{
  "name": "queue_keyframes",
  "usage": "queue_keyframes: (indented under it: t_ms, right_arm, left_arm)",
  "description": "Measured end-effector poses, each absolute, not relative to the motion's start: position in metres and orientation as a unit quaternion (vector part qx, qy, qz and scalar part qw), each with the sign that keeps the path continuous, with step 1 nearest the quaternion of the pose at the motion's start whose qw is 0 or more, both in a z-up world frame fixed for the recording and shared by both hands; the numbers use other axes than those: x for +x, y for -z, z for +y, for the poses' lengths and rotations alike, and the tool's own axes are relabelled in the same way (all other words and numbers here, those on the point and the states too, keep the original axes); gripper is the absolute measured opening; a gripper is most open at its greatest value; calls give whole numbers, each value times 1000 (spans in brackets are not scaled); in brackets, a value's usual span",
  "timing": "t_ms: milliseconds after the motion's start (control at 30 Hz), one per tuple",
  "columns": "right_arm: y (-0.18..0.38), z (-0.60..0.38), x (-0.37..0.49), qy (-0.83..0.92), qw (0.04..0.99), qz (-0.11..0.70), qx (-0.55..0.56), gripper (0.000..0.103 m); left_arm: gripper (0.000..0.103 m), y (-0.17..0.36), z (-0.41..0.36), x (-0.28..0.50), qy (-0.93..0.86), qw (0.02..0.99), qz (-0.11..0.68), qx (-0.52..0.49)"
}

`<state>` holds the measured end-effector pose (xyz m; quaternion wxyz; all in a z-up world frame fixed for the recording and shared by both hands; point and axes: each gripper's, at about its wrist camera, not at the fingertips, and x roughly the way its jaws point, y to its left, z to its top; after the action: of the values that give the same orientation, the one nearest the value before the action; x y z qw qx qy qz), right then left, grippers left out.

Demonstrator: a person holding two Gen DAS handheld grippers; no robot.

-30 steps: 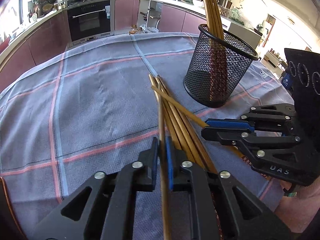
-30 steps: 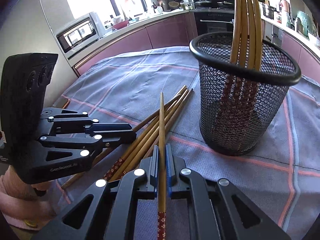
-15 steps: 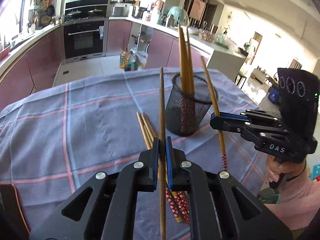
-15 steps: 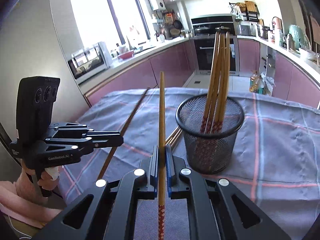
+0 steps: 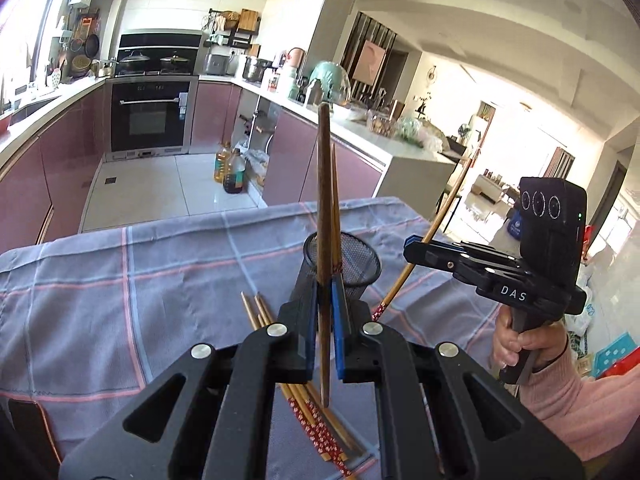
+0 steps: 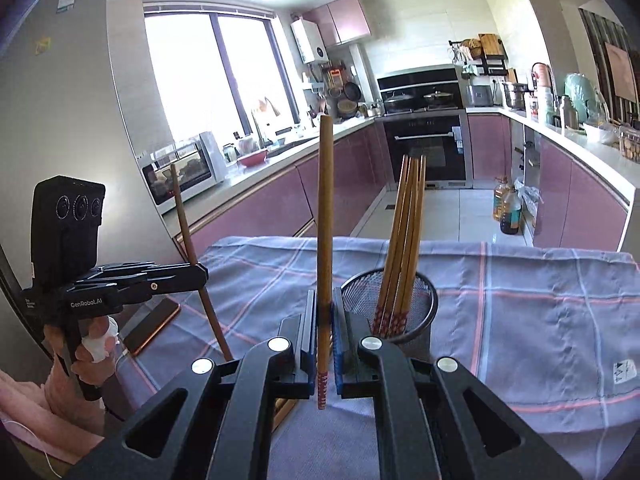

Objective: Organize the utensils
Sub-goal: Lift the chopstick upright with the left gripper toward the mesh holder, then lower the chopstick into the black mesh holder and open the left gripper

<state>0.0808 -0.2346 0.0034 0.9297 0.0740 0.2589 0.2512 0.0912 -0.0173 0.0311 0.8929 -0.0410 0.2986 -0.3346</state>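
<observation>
Each tongs pinches 1 slim brown wooden chopstick: left tongs (image 5: 325,316) at centre frame, right tongs (image 6: 325,320) likewise; its red-patterned end (image 6: 322,388) is half hidden.

Chopsticks (image 6: 325,216) looked like smooth wood or bamboo with a light sheen, one end (image 6: 321,386) patterned red. Holder (image 6: 416,312): black wire mesh, matt. Tablecloth (image 5: 120,288): woven checked cloth, soft, creased toward the table's far edge. Gripper bodies (image 5: 325,340) (image 6: 325,340): matt black plastic with bright metal screw heads (image 5: 201,351); blue pads (image 5: 338,320) looked rubbery. Kitchen cabinet fronts (image 6: 256,208) were glossy; floor tiles (image 5: 160,184) were shiny.
</observation>
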Motion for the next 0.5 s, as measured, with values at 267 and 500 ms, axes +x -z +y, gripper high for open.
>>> queue_keyframes:
  t_ms: [267, 500]
  right_arm:
    - [-42, -245, 89, -242, 943, 221, 61, 6]
    - [-68, -250, 96, -231, 954, 187, 41, 6]
  left_arm:
    - [7, -68, -32, 107, 341, 903, 253, -59]
    - [7, -100, -49, 120, 342, 911, 221, -60]
